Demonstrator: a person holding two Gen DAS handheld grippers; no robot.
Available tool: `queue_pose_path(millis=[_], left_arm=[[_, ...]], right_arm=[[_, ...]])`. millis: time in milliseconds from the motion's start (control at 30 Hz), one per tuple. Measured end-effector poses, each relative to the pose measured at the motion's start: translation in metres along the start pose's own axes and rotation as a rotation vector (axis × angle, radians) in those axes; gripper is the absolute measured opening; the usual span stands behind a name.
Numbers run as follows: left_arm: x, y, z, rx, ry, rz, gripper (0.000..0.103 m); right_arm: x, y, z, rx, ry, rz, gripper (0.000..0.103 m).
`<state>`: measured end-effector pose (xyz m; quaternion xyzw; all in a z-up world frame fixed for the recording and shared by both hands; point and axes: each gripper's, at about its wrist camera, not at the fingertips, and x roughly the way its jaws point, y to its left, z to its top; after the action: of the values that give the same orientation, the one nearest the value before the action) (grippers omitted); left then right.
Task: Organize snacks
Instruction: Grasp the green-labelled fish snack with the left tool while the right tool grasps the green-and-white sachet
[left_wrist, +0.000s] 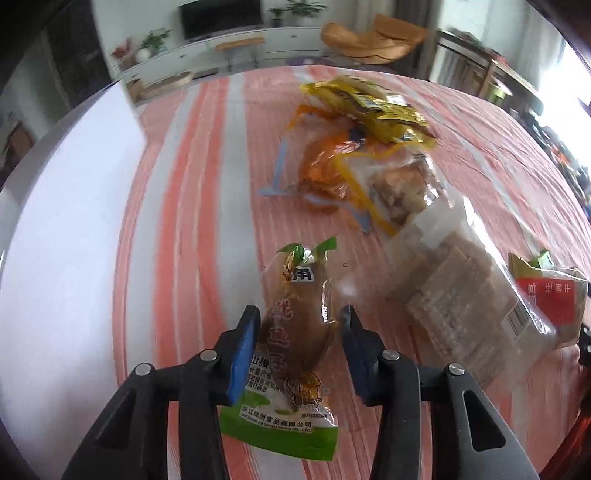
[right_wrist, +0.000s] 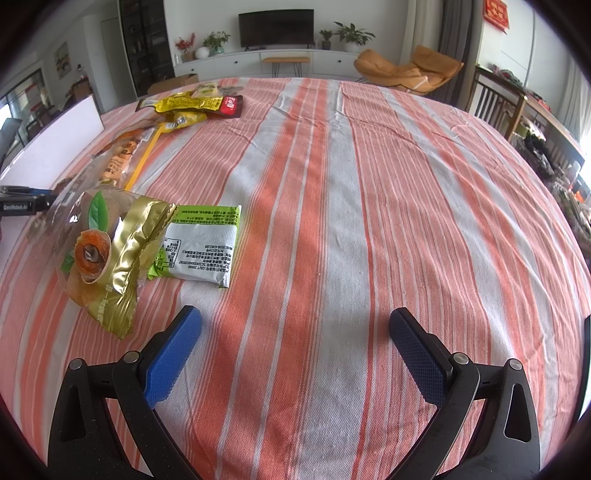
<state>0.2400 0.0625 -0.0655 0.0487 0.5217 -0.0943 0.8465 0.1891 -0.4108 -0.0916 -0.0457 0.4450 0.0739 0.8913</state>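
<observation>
My left gripper (left_wrist: 300, 317) is shut on a brown snack packet (left_wrist: 280, 424) with green ends and red lettering; its blue pads press the packet's two sides above the striped tablecloth (left_wrist: 192, 221). Beyond it lie a clear bag of square biscuits (left_wrist: 454, 295), an orange bag (left_wrist: 325, 166) and yellow packets (left_wrist: 373, 107). My right gripper (right_wrist: 294, 317) stands open over bare cloth with nothing between its fingers. To its left lie a gold packet with a fruit picture (right_wrist: 107, 251) and a green-and-white packet (right_wrist: 201, 245).
A white board (right_wrist: 55, 144) stands along the table's left edge. A red-labelled bag (left_wrist: 550, 299) lies beside the biscuits. At the far left of the table are more yellow packets (right_wrist: 184, 105) and a dark red pack (right_wrist: 231, 107). Chairs stand beyond the right edge.
</observation>
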Motion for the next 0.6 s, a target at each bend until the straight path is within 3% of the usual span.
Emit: queue_pose_path(millis=[100,267,333,400,600], left_arm=[[-0.017,-0.002,-0.026,-0.04,0.019,0.051,0.043],[-0.043,-0.009,-0.076,-0.044,0.016,0.026,0.044],[-0.046,-0.008,-0.085,-0.041,0.002,0.015,0.053],[-0.038,-0.006,-0.087,-0.047,-0.007,-0.013,0.085],[-0.027,-0.006,-0.087,-0.062,-0.117,0.037,0.102]], right_arm=[[0.001,0.0,0.0,0.0,0.0,0.0,0.103],[0.0,0.0,0.0,0.0,0.0,0.0,0.103],[0.0,0.0,0.0,0.0,0.0,0.0,0.103],[0.0,0.0,0.0,0.0,0.0,0.0,0.103],[0.0,0.0,0.0,0.0,-0.001,0.001,0.103]])
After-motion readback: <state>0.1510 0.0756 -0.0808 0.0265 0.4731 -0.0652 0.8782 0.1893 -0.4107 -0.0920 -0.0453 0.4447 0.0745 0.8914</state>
